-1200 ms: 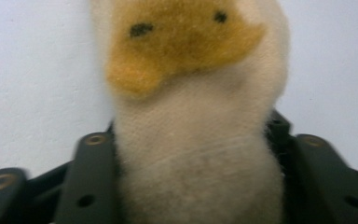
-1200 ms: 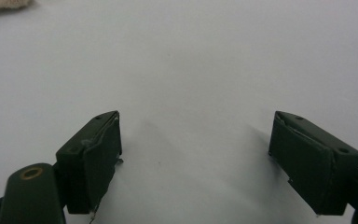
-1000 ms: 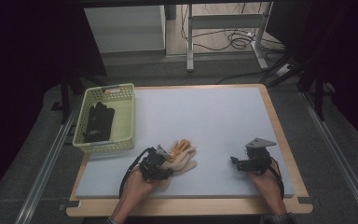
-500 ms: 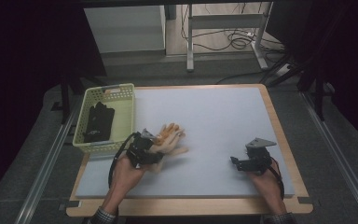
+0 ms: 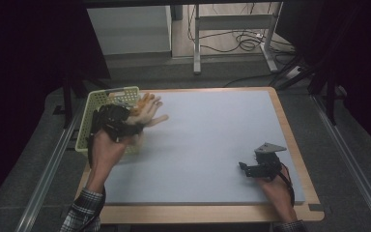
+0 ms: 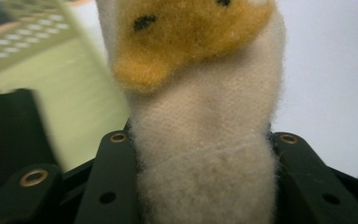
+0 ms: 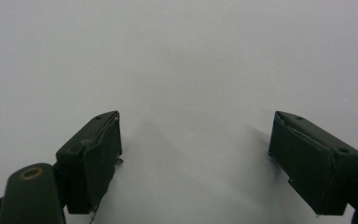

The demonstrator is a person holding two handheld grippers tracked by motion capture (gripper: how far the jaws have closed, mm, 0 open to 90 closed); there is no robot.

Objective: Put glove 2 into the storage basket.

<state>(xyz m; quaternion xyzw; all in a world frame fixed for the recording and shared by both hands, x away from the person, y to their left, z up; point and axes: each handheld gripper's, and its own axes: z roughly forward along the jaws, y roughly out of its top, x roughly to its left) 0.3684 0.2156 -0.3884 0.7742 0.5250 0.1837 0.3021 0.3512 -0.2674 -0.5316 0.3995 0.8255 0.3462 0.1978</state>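
Plush toy (image 6: 200, 116) | clamped between left claw (image 6: 200, 186) jaws | above basket (image 5: 107, 99)

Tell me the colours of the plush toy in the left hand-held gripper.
The plush toy is cream-white with an orange-tan patch bearing small black marks, clearest in the left gripper view.

No legible text (or labels) anywhere

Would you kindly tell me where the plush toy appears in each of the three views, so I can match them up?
High view: the plush toy sits upper left, in the left claw, by the green basket.
Left gripper view: it runs up the centre, pinched between the two black jaws.
Right gripper view: not in it; the open right claw faces the mat.
Shared landmark: the pale grey mat.
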